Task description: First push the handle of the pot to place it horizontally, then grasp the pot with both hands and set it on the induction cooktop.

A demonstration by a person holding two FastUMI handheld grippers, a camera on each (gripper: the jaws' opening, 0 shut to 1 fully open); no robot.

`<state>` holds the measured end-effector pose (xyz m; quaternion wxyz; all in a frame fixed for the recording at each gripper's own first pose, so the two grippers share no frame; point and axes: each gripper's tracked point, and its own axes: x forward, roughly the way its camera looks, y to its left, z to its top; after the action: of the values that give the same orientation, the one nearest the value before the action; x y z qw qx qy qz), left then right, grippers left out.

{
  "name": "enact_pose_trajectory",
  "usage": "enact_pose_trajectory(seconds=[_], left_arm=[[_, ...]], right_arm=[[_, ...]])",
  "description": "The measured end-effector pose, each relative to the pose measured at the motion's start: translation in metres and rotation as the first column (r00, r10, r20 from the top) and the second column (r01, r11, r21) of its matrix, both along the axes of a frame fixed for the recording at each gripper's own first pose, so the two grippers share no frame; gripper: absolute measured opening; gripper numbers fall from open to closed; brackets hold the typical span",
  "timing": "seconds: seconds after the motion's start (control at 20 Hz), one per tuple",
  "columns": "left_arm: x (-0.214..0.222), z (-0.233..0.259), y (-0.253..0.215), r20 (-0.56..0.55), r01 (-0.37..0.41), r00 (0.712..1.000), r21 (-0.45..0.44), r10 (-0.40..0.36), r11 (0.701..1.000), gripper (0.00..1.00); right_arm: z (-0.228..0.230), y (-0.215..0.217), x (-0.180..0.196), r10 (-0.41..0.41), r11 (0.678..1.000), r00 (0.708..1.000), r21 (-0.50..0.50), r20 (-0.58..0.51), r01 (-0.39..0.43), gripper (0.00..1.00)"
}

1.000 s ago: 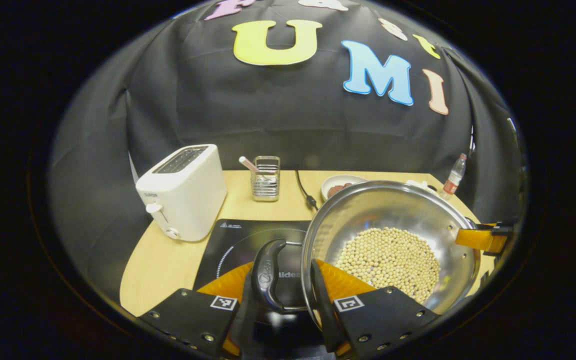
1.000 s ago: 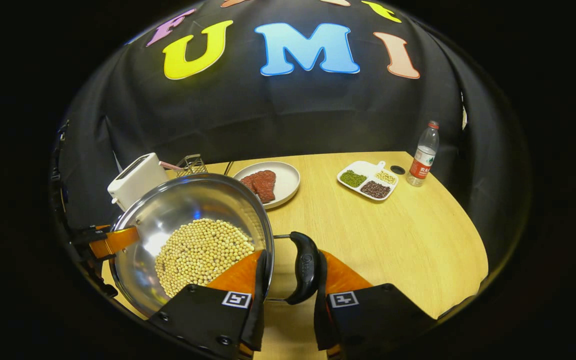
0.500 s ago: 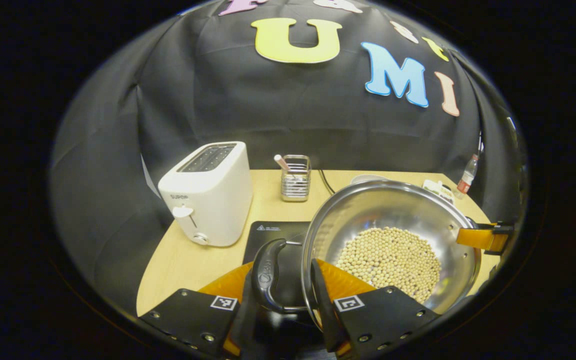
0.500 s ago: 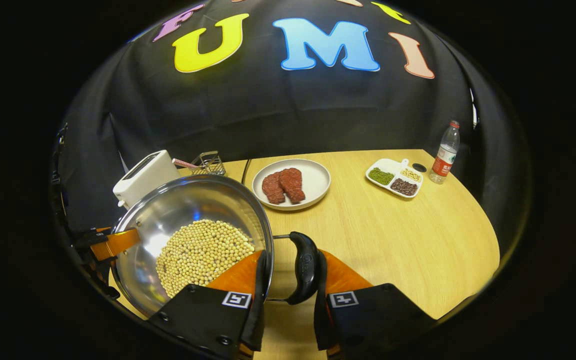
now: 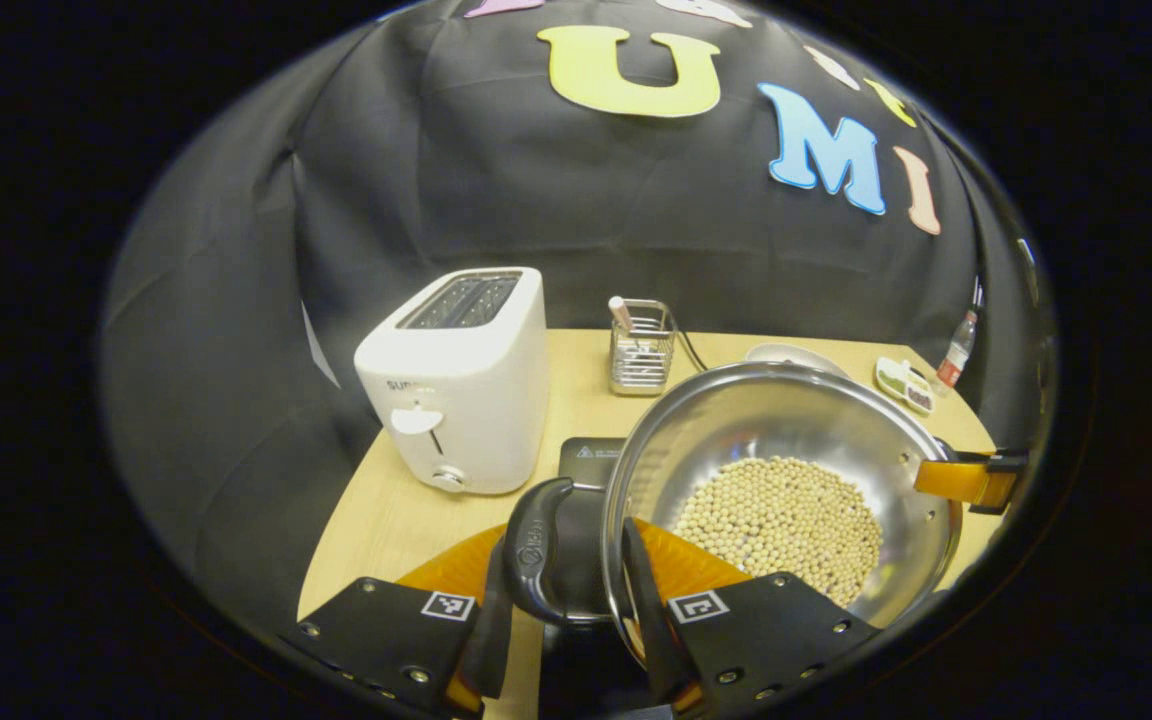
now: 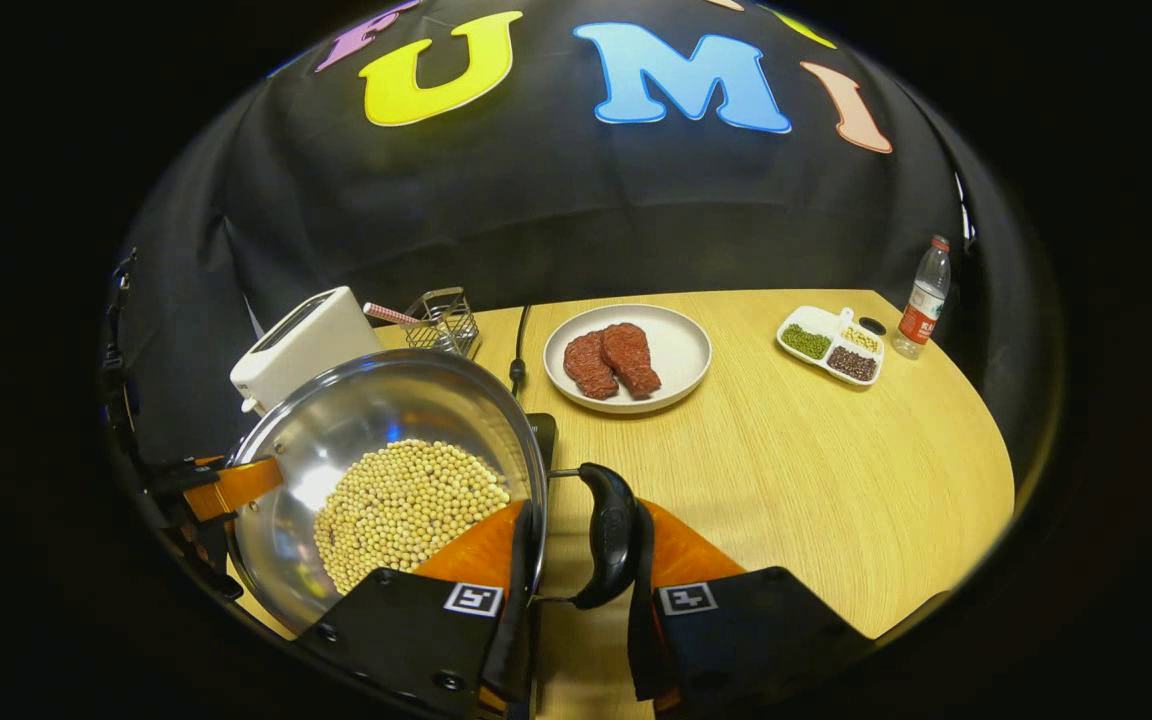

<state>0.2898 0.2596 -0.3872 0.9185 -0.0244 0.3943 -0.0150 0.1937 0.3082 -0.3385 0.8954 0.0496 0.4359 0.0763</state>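
- The pot [image 5: 781,480], with a layer of pale beans [image 5: 781,525] across its bottom, is carried between the two grippers over the left part of the wooden table [image 6: 816,450], above the induction cooktop [image 5: 591,460].
- The left gripper [image 5: 561,590] is closed on the pot's left handle [image 5: 531,545]: one finger outside the black loop, the other inside the rim. The right gripper [image 6: 576,580] is clamped the same way on the right handle [image 6: 606,535].
- As I judge it, the step in hand is the carry and set-down. To do it well, keep both handles level so the beans do not slide to one side, centre the pot over the dark glass, then lower both grippers together — no tilt, no drop.
- Keep clear of the toaster [image 5: 461,375] just left of the cooktop and the wire holder [image 5: 641,350] beyond it.
- Hard to make out: the pot covers most of the cooktop, so only a dark corner shows — in the right gripper view a sliver [image 6: 542,432] beside the rim. Whether the base already touches the glass I cannot tell.
- The plate of meat [image 6: 628,355], the divided dish [image 6: 829,342] and the bottle [image 6: 921,300] stand well to the right, out of the way.
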Motion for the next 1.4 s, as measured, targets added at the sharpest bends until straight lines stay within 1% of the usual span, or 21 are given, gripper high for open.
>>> enact_pose_trajectory(seconds=[0.05,0.1,0.2,0.25,0.35,0.4,0.45,0.5,0.55,0.6,0.65,0.7,0.75,0.8,0.85,0.9,0.95,1.0,1.1,1.3,1.4], left_arm=[[0.003,-0.003,0.003,-0.002,-0.002,1.000,0.001,0.002,1.000,0.55],[0.004,-0.006,0.004,0.000,0.000,1.000,0.001,0.000,1.000,0.58],[0.005,-0.006,0.004,0.000,0.008,1.000,0.005,-0.008,1.000,0.58],[0.004,-0.008,0.003,-0.003,0.012,1.000,0.005,-0.012,1.000,0.55],[0.005,-0.013,0.005,-0.008,0.004,1.000,-0.007,-0.004,1.000,0.55],[0.003,-0.012,0.006,-0.002,-0.005,1.000,-0.007,0.005,1.000,0.58],[0.003,-0.012,0.007,0.008,-0.009,1.000,0.007,0.009,1.000,0.62],[0.001,-0.010,0.007,0.018,-0.012,1.000,0.030,0.012,0.999,0.60],[0.001,-0.007,0.009,0.031,-0.011,0.999,0.060,0.010,0.998,0.65],[0.003,-0.004,0.010,0.046,-0.013,0.999,0.081,0.009,0.997,0.66],[0.006,0.000,0.007,0.068,-0.016,0.998,0.078,0.011,0.997,0.76],[0.010,0.007,0.005,0.096,-0.024,0.995,0.062,0.018,0.998,0.83],[0.010,0.014,0.005,0.125,-0.036,0.992,0.053,0.029,0.998,0.84],[0.011,0.023,0.008,0.153,-0.050,0.987,0.057,0.041,0.997,0.83],[0.011,0.034,0.011,0.182,-0.062,0.982,0.069,0.049,0.996,0.85],[0.010,0.046,0.011,0.212,-0.068,0.976,0.081,0.050,0.994,0.83],[0.010,0.061,0.009,0.246,-0.070,0.968,0.086,0.047,0.994,0.85],[0.007,0.079,0.007,0.284,-0.068,0.958,0.084,0.042,0.994,0.83],[0.000,0.107,-0.002,0.341,-0.065,0.939,0.077,0.035,0.995,0.85],[-0.017,0.160,-0.027,0.428,-0.062,0.903,0.048,0.036,0.997,0.85],[-0.029,0.183,-0.042,0.462,-0.064,0.886,0.033,0.042,0.997,0.82]], right_arm=[[0.000,0.001,0.001,-0.003,1.000,1.000,0.004,0.002,0.003,0.39],[0.000,0.004,0.002,-0.005,1.000,1.000,0.006,0.002,0.005,0.39],[-0.001,0.004,0.004,-0.005,1.000,1.000,0.007,0.001,0.005,0.39],[-0.002,0.005,0.005,-0.010,1.000,1.000,0.011,-0.001,0.010,0.39],[-0.002,0.006,0.007,-0.009,1.000,1.000,0.013,0.004,0.009,0.45],[-0.001,0.005,0.005,-0.006,1.000,1.000,0.014,0.005,0.006,0.43],[-0.003,0.005,0.007,-0.003,1.000,1.000,0.016,0.009,0.003,0.47],[-0.001,0.007,0.007,0.001,1.000,1.000,0.023,0.019,-0.001,0.52],[0.004,0.010,0.008,0.003,1.000,0.999,0.031,0.036,-0.004,0.58],[0.010,0.006,0.011,0.000,0.999,0.998,0.033,0.065,-0.002,0.57],[0.015,0.005,0.014,-0.006,1.000,0.996,0.026,0.093,0.004,0.73],[0.024,0.001,0.015,-0.013,1.000,0.993,0.020,0.116,0.010,0.85],[0.031,-0.002,0.017,-0.016,1.000,0.991,0.020,0.136,0.013,0.97],[0.040,-0.004,0.016,-0.019,1.000,0.987,0.022,0.158,0.016,0.98],[0.050,-0.008,0.017,-0.021,1.000,0.983,0.024,0.182,0.017,0.98],[0.061,-0.014,0.015,-0.023,1.000,0.977,0.024,0.211,0.019,0.98],[0.073,-0.022,0.014,-0.026,1.000,0.970,0.018,0.244,0.023,0.98],[0.086,-0.031,0.011,-0.031,1.000,0.960,0.011,0.278,0.029,0.98],[0.109,-0.048,0.006,-0.044,0.999,0.941,0.001,0.335,0.046,0.98],[0.150,-0.084,-0.010,-0.076,0.997,0.910,0.007,0.406,0.080,0.98],[0.166,-0.103,-0.019,-0.078,0.996,0.893,-0.001,0.443,0.087,0.98]])
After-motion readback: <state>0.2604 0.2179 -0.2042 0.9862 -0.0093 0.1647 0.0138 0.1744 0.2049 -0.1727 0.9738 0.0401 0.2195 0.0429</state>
